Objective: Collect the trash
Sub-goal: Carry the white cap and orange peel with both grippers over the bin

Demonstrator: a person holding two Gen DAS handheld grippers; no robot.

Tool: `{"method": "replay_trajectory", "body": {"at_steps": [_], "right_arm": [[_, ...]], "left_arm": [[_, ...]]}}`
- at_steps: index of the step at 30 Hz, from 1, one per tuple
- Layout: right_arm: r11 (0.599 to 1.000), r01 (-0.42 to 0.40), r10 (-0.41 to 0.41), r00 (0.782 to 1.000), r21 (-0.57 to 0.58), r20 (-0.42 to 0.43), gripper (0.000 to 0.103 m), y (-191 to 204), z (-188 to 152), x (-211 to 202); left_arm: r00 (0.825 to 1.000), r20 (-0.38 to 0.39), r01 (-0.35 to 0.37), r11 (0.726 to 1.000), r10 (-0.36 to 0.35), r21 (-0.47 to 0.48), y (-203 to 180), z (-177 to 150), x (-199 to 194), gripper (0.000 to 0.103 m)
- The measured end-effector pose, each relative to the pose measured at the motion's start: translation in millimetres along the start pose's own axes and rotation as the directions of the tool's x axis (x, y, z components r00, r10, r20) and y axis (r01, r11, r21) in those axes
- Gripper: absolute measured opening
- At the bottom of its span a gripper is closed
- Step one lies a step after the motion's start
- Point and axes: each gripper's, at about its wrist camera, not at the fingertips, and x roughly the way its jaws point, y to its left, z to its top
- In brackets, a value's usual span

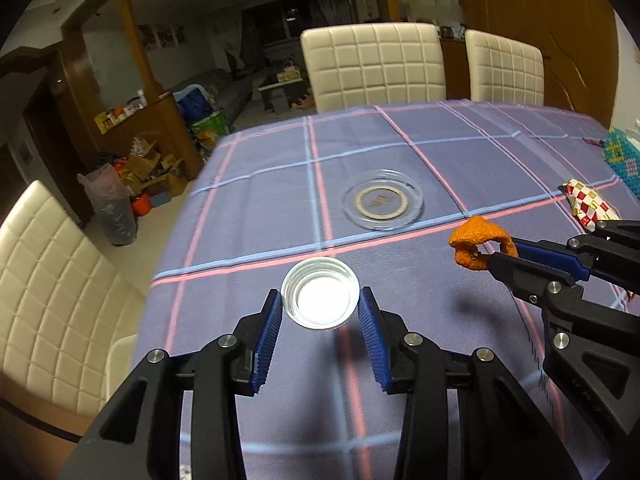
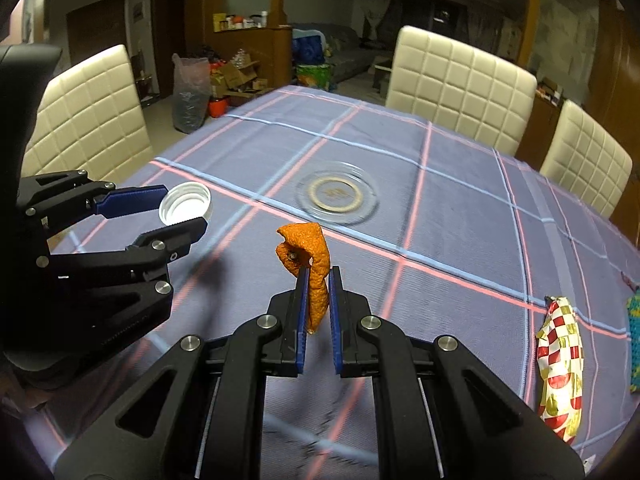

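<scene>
You are in a dim room with wood walls and white chairs (image 2: 460, 80) set around a big table (image 1: 260, 184). A purple cloth with pink and blue lines covers the table. On the floor past the far end stand a bag (image 2: 190, 92) and some boxes (image 2: 236, 76). I cannot tell if that bag is where the trash goes.

Near the middle of the table sits a clear glass dish (image 1: 383, 200). It looks empty. At the right side of the table lies a red and white wrapper (image 2: 560, 364), flat on the cloth. It looks like trash too, and nobody has picked it up yet. Just beside it is a bright bead mat (image 1: 622, 160).

Your right claw (image 2: 318, 280) is squeezed almost all the way in on an orange peel (image 2: 308, 248). The peel sticks up out of the claw, off the cloth.

Your left claw (image 1: 320, 302) is pulled in narrow on a white cap (image 1: 320, 298). The blue pads press on both sides of it. The other camera shows the cap up off the table.

So two bits of trash are picked up, one in each claw. I think you are about half done. You have yet to drop the peel and the cap somewhere. Then the wrapper is left to fetch.
</scene>
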Motion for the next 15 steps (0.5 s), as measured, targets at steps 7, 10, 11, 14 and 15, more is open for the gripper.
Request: {"method": "replay_trajectory", "body": {"at_steps": [7, 10, 11, 14, 15], "right_arm": [[0.997, -0.020, 0.023, 0.999, -0.075, 0.039, 0.010, 43, 8, -27], [0.994, -0.025, 0.031, 0.998, -0.104, 0.054, 0.010, 62, 10, -37], [0.994, -0.026, 0.033, 0.998, -0.110, 0.056, 0.010, 65, 10, -39], [0.990, -0.029, 0.038, 0.997, -0.137, 0.063, 0.010, 82, 11, -46], [0.988, -0.031, 0.041, 0.997, -0.149, 0.065, 0.010, 89, 12, -48]], "left_arm": [[0.998, 0.038, -0.053, 0.998, 0.055, -0.046, 33, -17, -34, 0.039], [0.996, 0.054, -0.070, 0.995, 0.073, -0.070, 49, -27, -48, 0.039], [0.995, 0.056, -0.074, 0.994, 0.079, -0.075, 53, -30, -51, 0.039], [0.993, 0.061, -0.094, 0.991, 0.100, -0.098, 68, -40, -60, 0.039], [0.993, 0.062, -0.097, 0.990, 0.104, -0.103, 72, -43, -62, 0.039]]}}
